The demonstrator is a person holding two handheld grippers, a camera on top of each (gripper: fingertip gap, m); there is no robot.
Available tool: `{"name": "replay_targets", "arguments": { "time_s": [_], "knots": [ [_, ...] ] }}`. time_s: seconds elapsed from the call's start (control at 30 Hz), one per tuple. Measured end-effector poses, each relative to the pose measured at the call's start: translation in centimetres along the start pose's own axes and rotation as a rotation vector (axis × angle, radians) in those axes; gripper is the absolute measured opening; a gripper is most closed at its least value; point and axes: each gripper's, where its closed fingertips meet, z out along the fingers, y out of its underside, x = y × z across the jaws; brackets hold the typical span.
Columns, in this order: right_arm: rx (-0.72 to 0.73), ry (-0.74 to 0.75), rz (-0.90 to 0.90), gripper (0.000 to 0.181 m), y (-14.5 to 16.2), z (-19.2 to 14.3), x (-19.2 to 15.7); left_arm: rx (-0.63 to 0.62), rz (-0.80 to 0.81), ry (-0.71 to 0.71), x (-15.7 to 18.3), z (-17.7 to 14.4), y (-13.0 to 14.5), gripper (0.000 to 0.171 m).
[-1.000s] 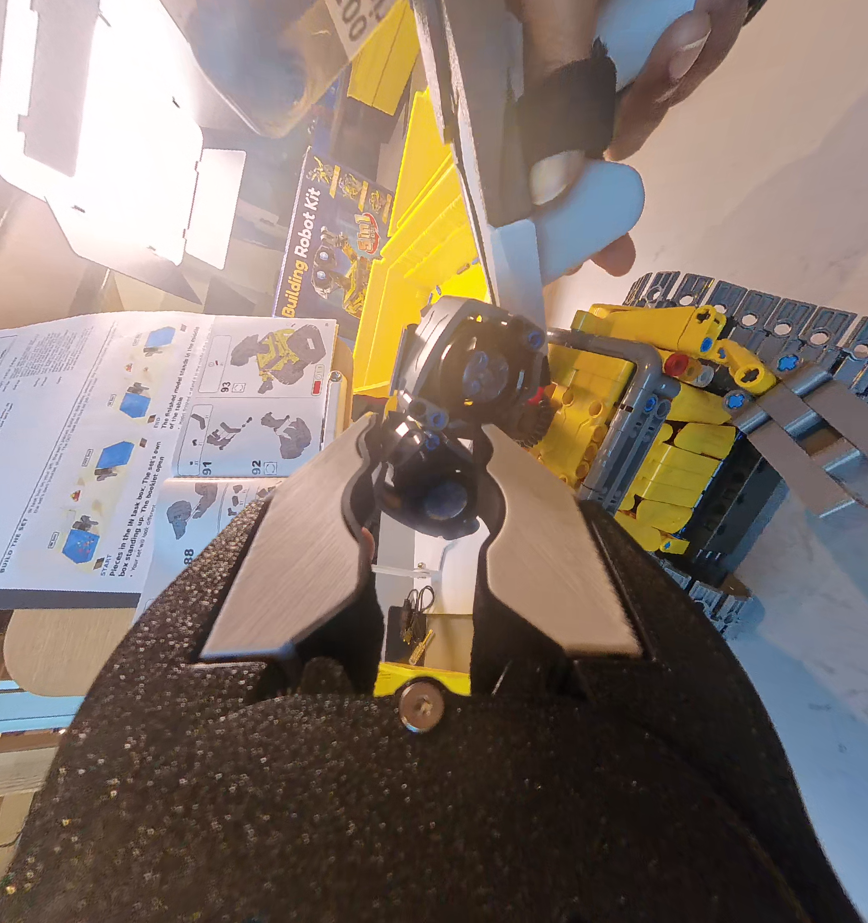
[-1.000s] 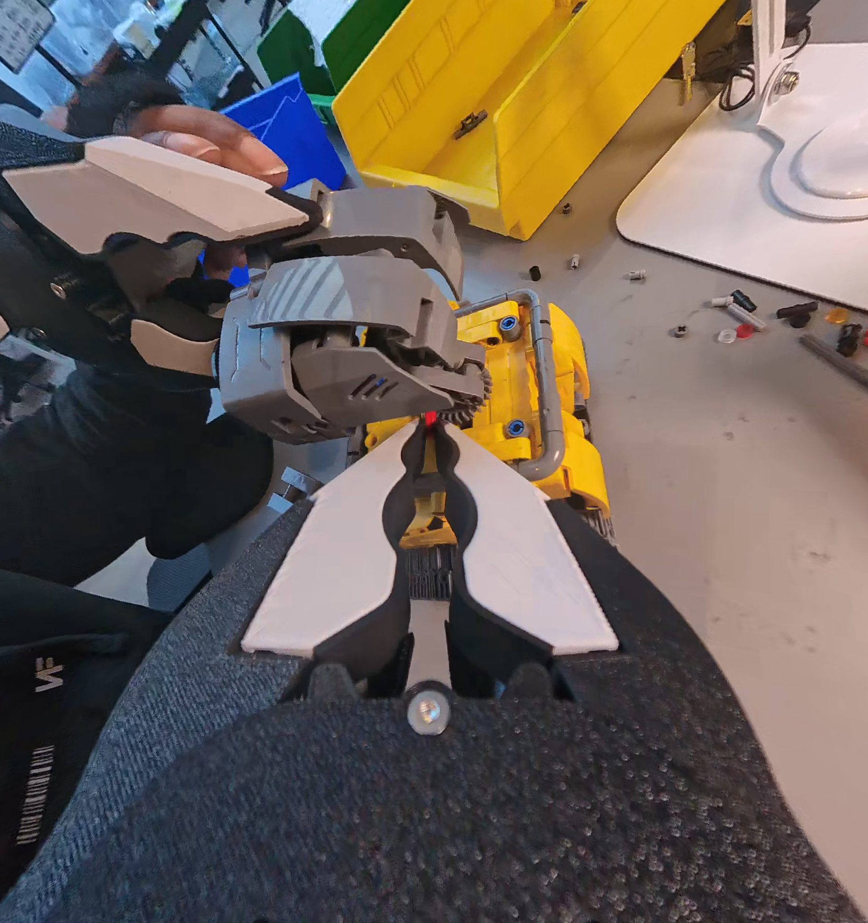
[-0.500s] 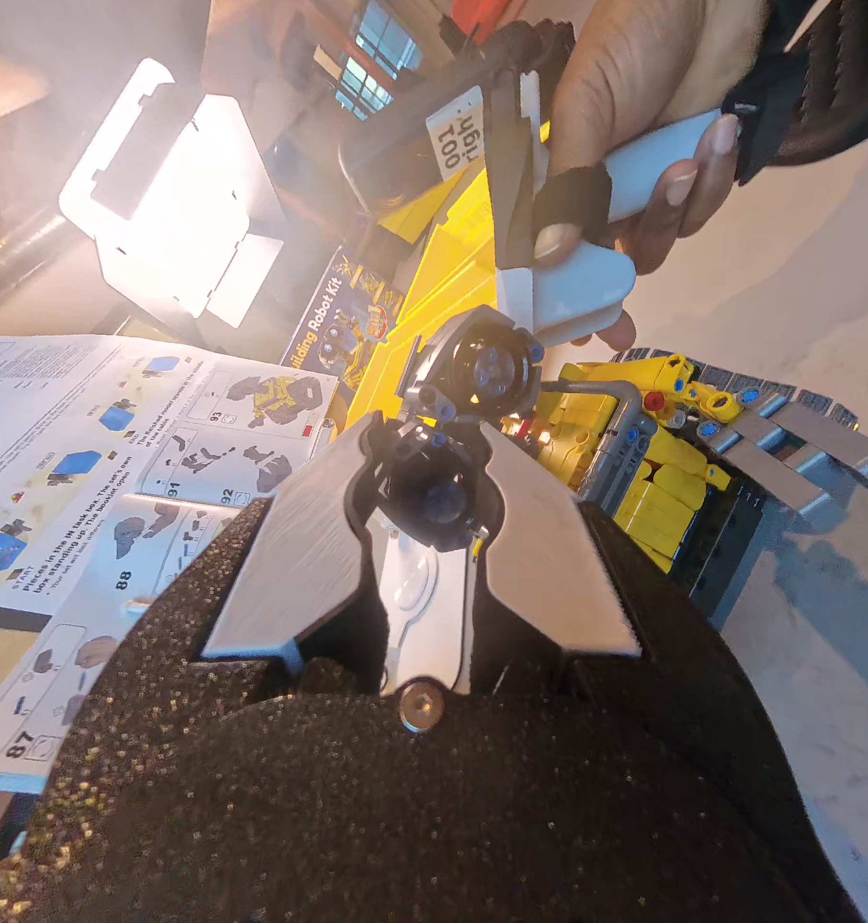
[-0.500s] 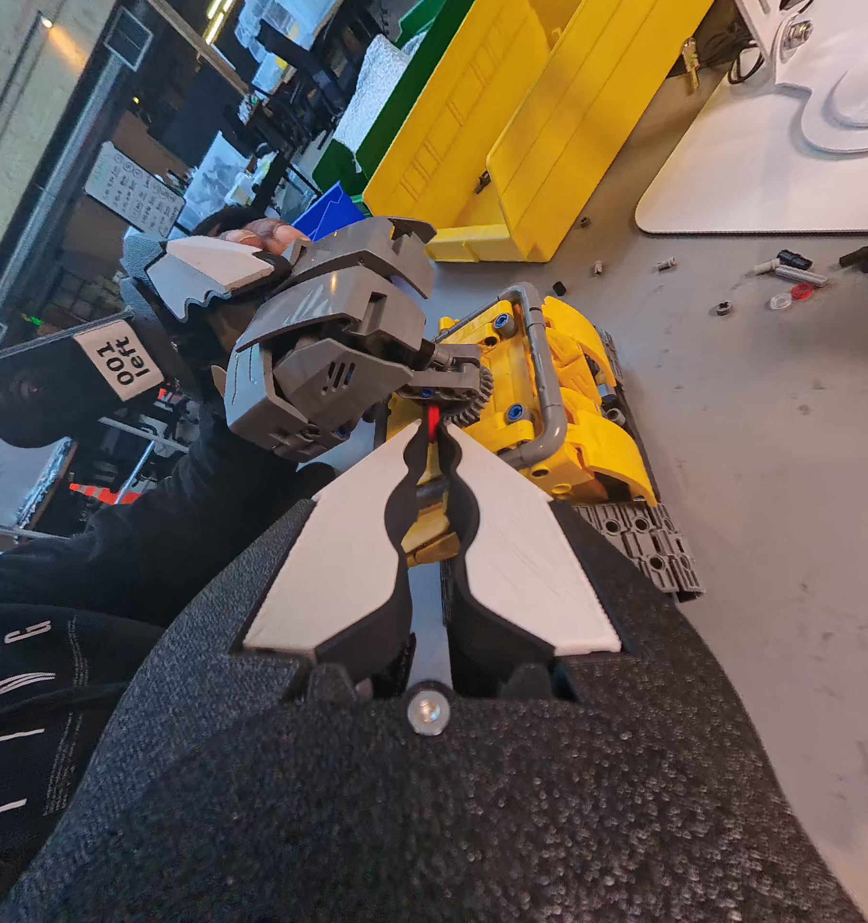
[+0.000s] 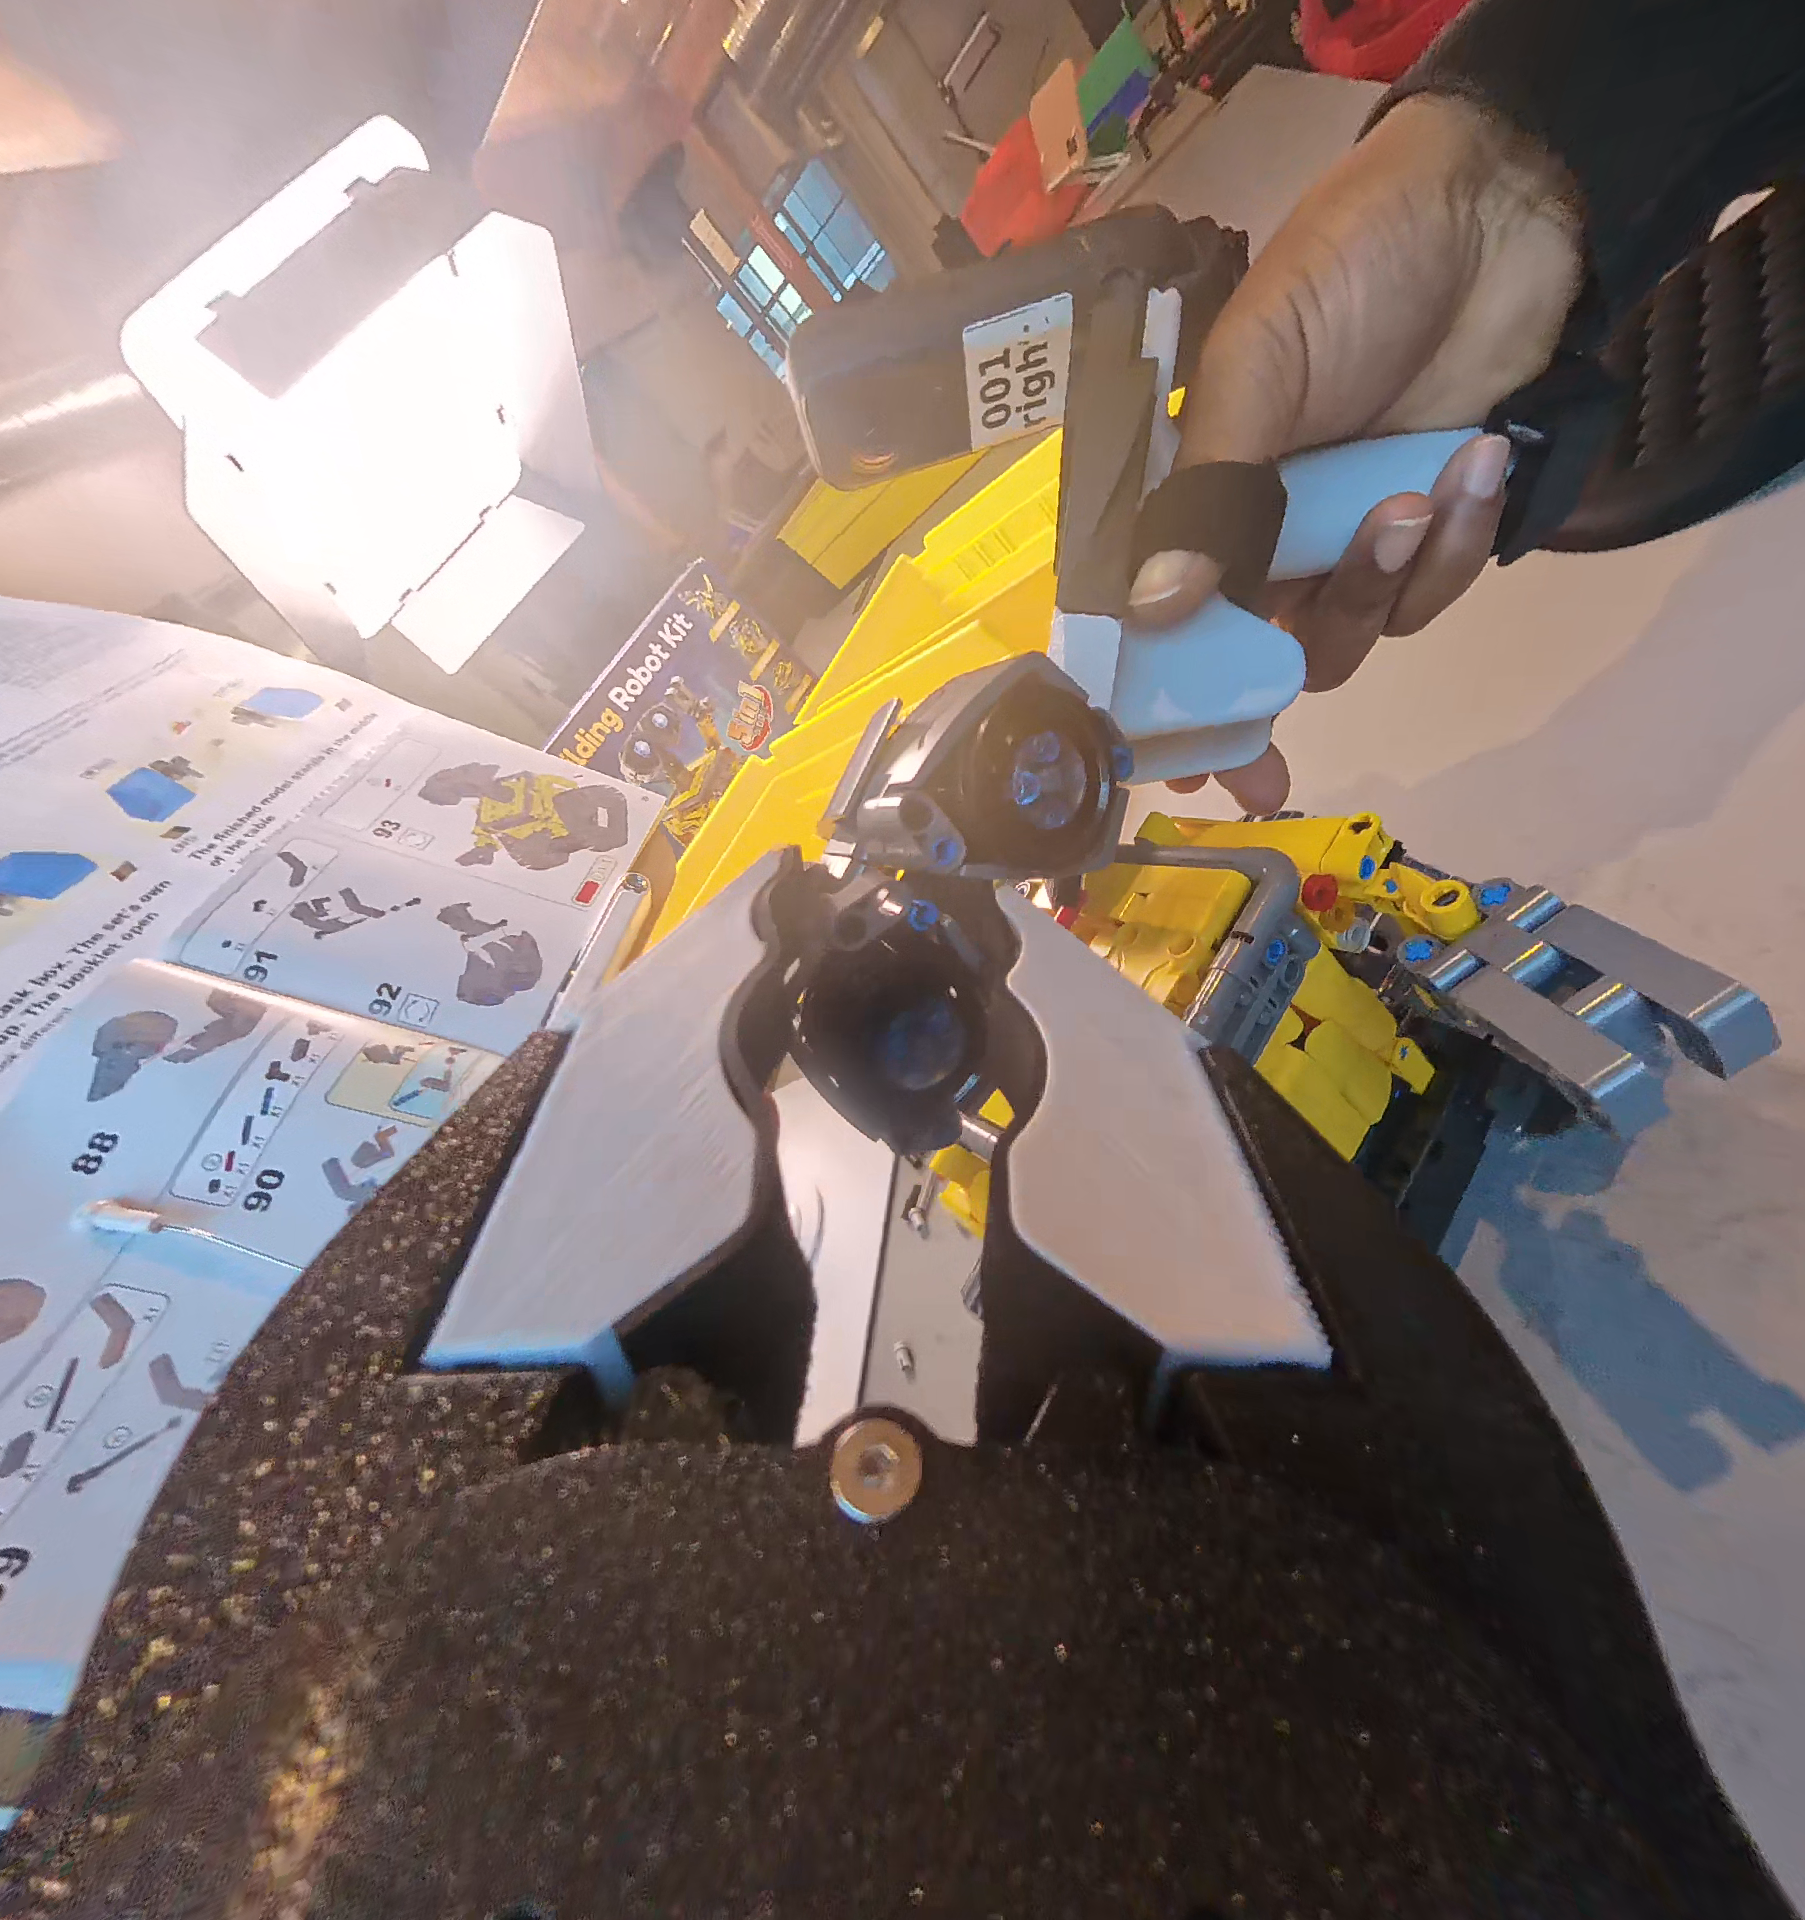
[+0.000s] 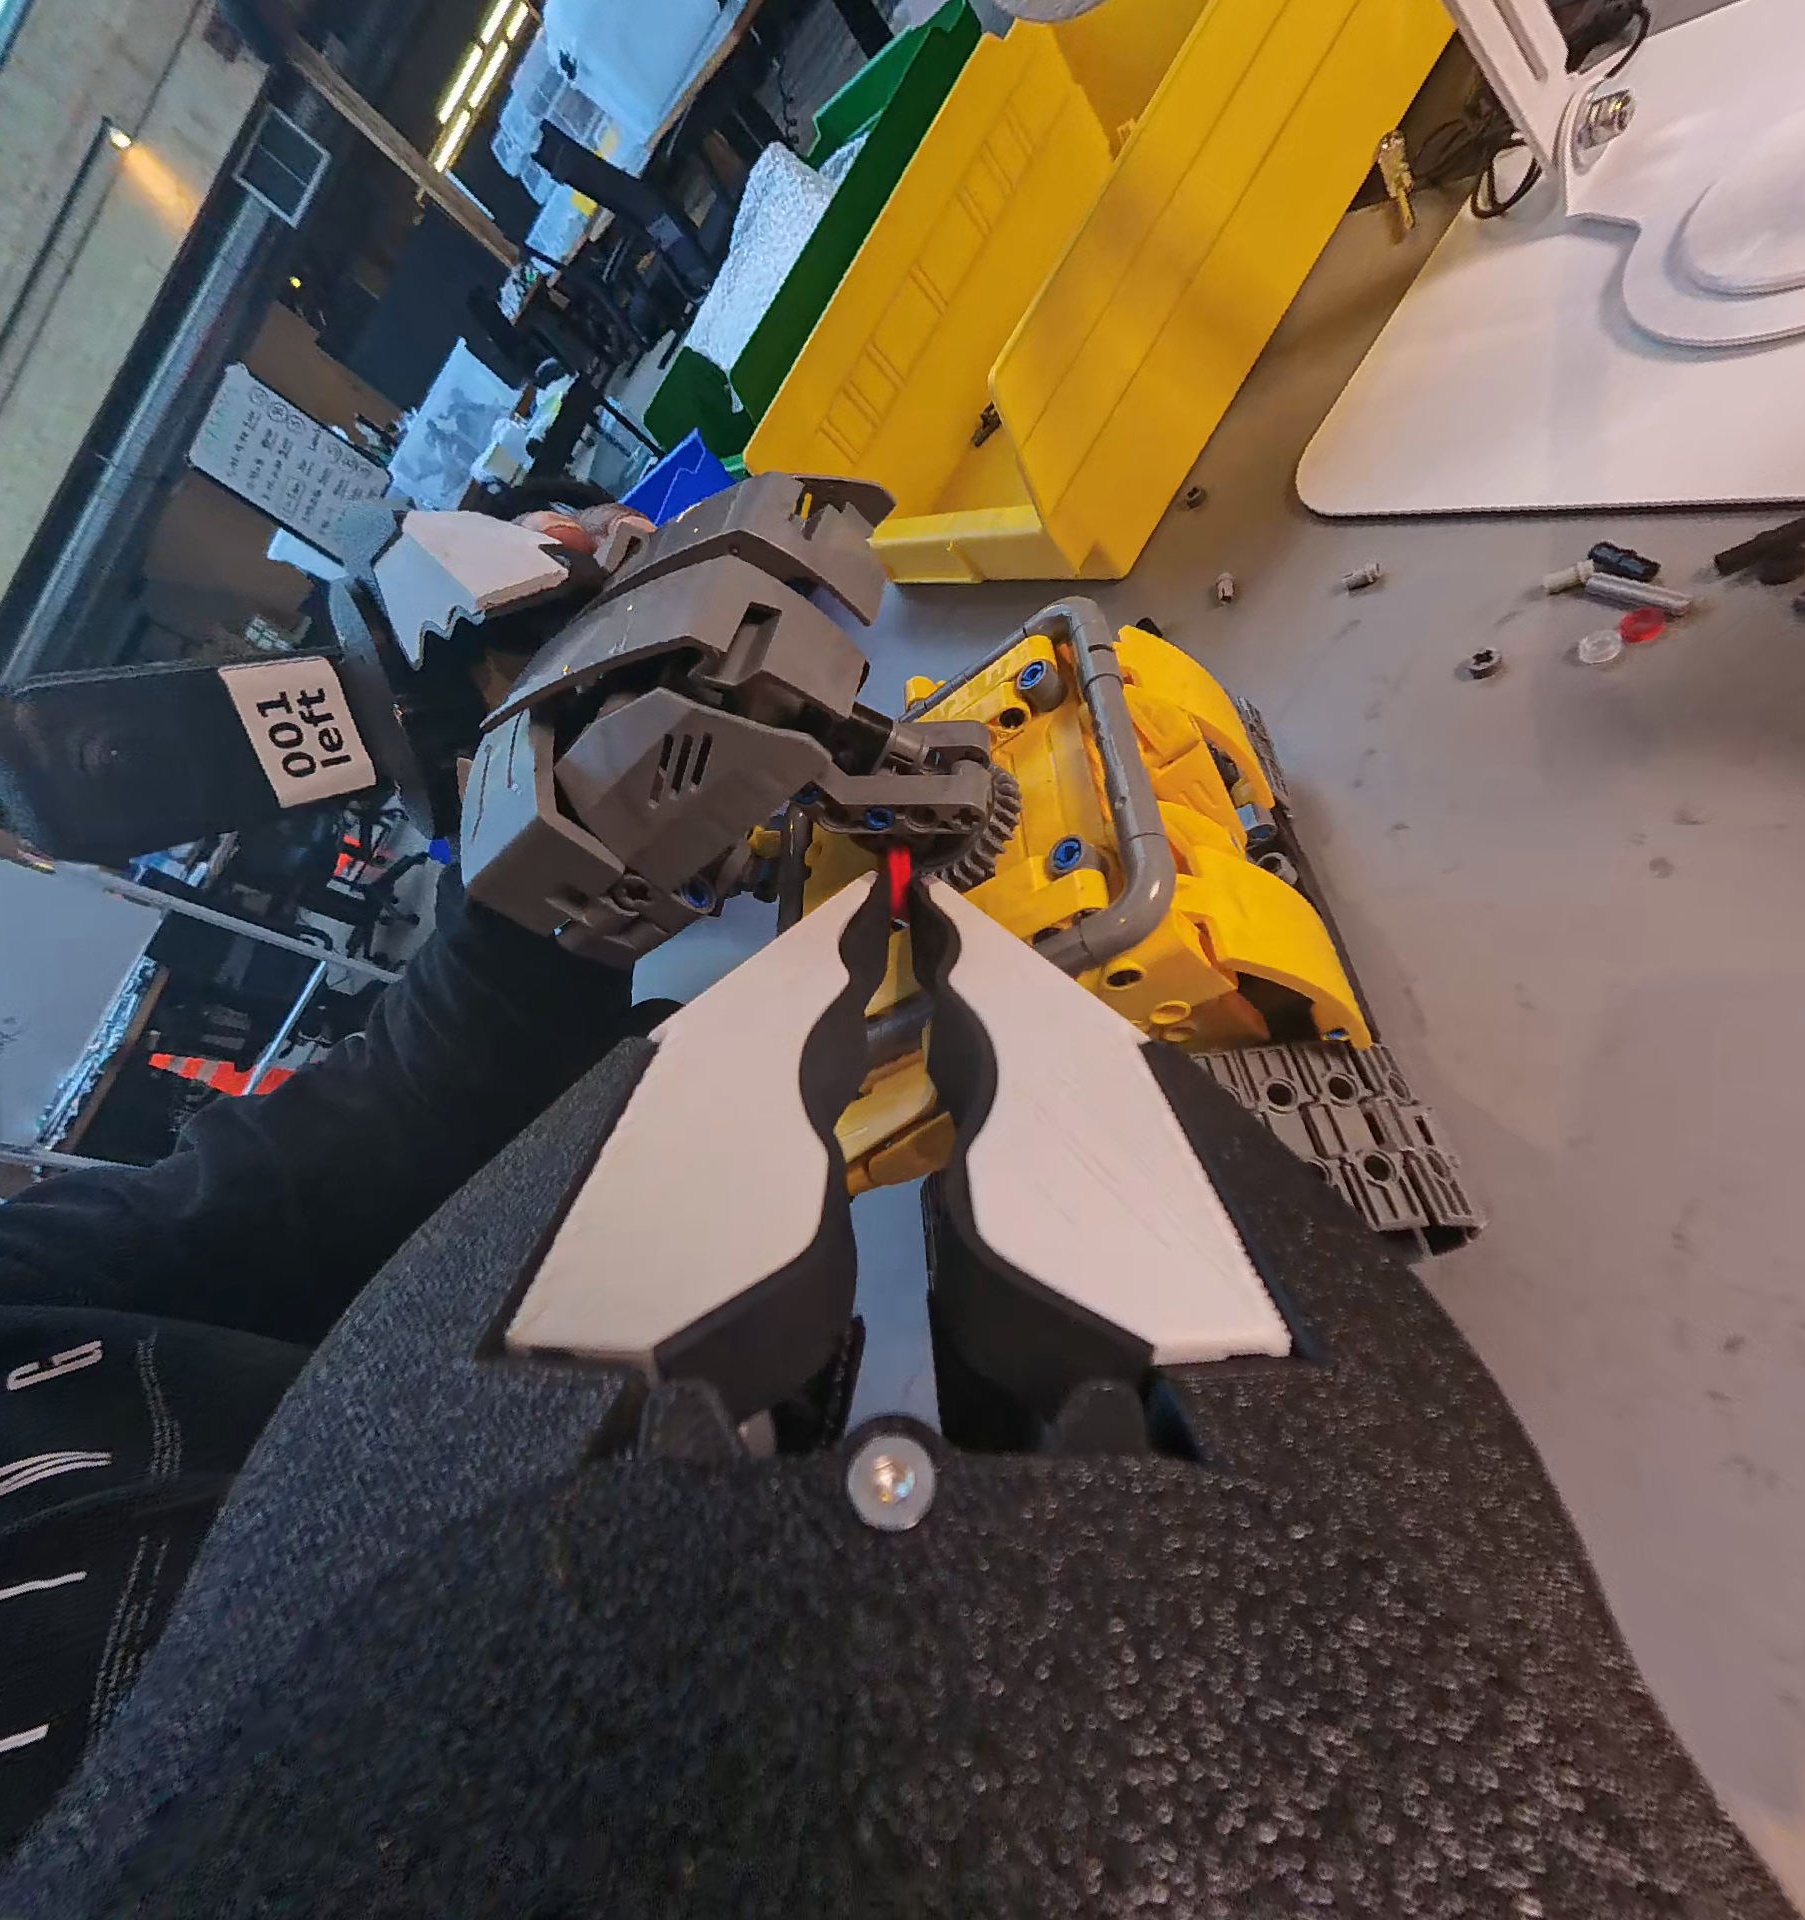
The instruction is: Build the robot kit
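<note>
My left gripper [image 5: 893, 920] is shut on a dark grey brick assembly [image 5: 903, 1029] with blue pins, and holds it above the table. The same assembly shows in the right wrist view [image 6: 669, 758], with the left gripper [image 6: 462, 582] behind it. My right gripper [image 6: 903, 896] is shut on a thin red pin [image 6: 896, 873] that sticks out under the assembly's black beam and grey gear [image 6: 997, 821]. A hand holds the right gripper [image 5: 1178, 717] just beyond the assembly. A yellow tracked model [image 6: 1168, 894] stands on the table behind, and it also shows in the left wrist view [image 5: 1282, 987].
An open instruction booklet [image 5: 254, 935] and a blue kit box [image 5: 669, 686] lie to the left. Yellow bins [image 6: 1033, 312] stand at the back. A white pad [image 6: 1500, 416] and loose small parts [image 6: 1615, 592] lie at the right on the grey table [image 6: 1604, 1039]. My right fingertips sit around 6 cm from my left ones.
Both grippers have tilted and risen a little, so more of the room shows behind. They stay shut, and the grey assembly and red pin remain together above the yellow model.
</note>
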Motion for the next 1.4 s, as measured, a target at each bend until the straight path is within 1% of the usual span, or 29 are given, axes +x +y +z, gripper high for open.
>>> {"name": "replay_targets", "arguments": {
  "time_s": [0.1, 0.4, 0.57, 0.73, 0.93, 1.03, 1.17, 1.3, 1.4],
  "knots": [
    [-0.001, 0.022, -0.016, 0.002, -0.2, 0.1, 0.2, 0.022, -0.056, 0.010, -0.1, -0.1, 0.1, 0.030],
    [0.023, 0.097, -0.103, 0.003, -0.5, 0.1, 0.1, 0.034, -0.069, 0.019, 0.0, -0.1, 0.0, 0.030],
    [0.045, 0.207, -0.275, 0.003, 0.1, 0.3, 0.2, 0.025, -0.059, 0.017, 0.0, -0.2, 0.1, 0.031],
    [0.018, 0.304, -0.477, 0.003, 0.2, 0.3, 0.3, 0.018, -0.048, 0.017, 0.1, -0.2, 0.0, 0.031],
    [-0.004, 0.386, -0.633, 0.003, 0.0, 0.4, 0.4, 0.020, -0.052, 0.020, 0.2, -0.2, 0.0, 0.030],
    [0.028, 0.395, -0.646, 0.001, -0.2, 0.5, 0.4, 0.027, -0.054, 0.022, 0.2, -0.2, 0.0, 0.030],
    [0.075, 0.343, -0.579, 0.000, -0.7, 0.6, 0.2, 0.042, -0.070, 0.033, 0.3, -0.3, -0.1, 0.029],
    [0.055, 0.356, -0.604, 0.000, -0.9, 0.9, 0.4, 0.024, -0.043, 0.019, -0.1, -0.3, 0.3, 0.030],
    [0.072, 0.316, -0.574, 0.000, -1.0, 0.9, 0.3, 0.022, -0.039, 0.017, -0.2, -0.4, 0.3, 0.030]
  ]
}}
